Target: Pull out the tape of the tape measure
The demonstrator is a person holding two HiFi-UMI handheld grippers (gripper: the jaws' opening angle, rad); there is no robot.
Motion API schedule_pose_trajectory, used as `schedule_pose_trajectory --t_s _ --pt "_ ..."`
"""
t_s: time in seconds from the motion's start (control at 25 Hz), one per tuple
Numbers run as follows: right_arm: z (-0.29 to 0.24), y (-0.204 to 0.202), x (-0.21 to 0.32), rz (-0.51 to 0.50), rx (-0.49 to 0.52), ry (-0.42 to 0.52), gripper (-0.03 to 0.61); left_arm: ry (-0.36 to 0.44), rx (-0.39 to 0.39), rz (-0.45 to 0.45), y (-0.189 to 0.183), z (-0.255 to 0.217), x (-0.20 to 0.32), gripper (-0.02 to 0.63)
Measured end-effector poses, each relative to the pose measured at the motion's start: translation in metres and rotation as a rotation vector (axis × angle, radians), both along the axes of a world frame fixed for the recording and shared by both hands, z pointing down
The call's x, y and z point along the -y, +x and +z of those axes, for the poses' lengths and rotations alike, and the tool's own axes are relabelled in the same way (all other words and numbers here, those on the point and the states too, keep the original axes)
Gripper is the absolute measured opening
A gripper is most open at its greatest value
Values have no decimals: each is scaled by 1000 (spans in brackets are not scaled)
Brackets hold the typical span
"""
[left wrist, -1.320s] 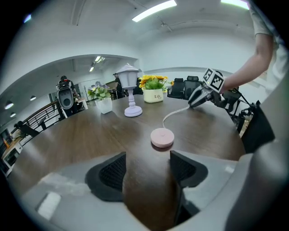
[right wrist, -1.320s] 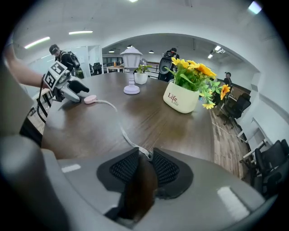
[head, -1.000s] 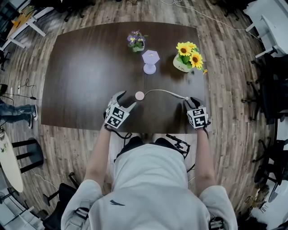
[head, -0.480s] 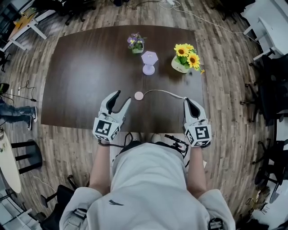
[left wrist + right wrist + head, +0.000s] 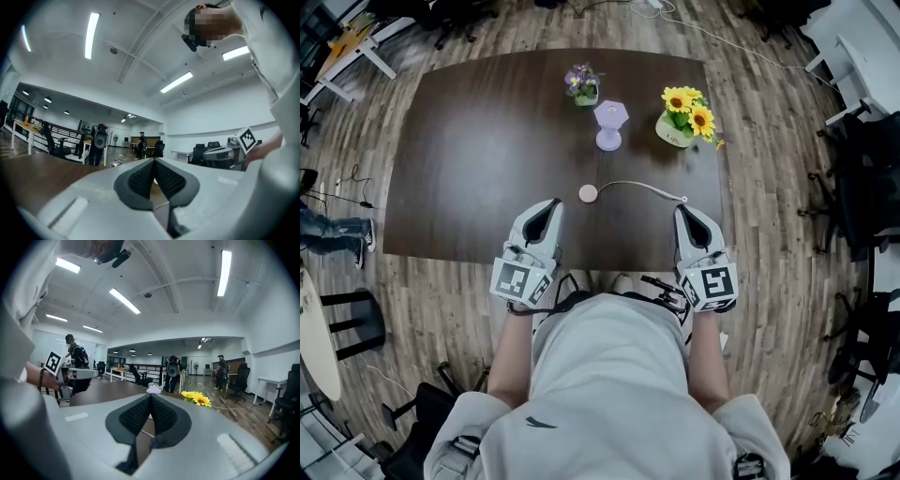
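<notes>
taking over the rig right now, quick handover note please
Left gripper: jaws just closed, nothing between them, held at the table's near edge.
Right gripper: shut, empty, also at the near edge.
Tape measure: pink case lies on the table ahead of the grippers; its tape runs out in a curve toward the right gripper.
Done: tape looks pulled out and let go.
Left: probably nothing; neither gripper touches it.
</notes>
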State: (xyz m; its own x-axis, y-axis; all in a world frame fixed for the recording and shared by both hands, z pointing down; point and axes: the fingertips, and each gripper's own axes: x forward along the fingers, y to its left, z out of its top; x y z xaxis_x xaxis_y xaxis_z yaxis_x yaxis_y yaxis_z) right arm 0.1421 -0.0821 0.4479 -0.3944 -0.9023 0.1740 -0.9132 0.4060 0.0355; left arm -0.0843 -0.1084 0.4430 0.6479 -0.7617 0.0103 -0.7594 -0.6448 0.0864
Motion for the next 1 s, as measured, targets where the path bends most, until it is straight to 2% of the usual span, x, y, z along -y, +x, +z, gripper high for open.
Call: schedule_pose_trajectory --t_s 0.16,0.76,1.0 --pt "3 3 0 5 2 -15 -2 -17 -4 4 -2 6 -4 6" --pt "12 -2 4 -26 -16 -43 -2 -38 99 26 -3 31 -8 6" --pt "17 -2 9 -33 -19 -50 -2 -50 117 33 -3 42 -6 6"
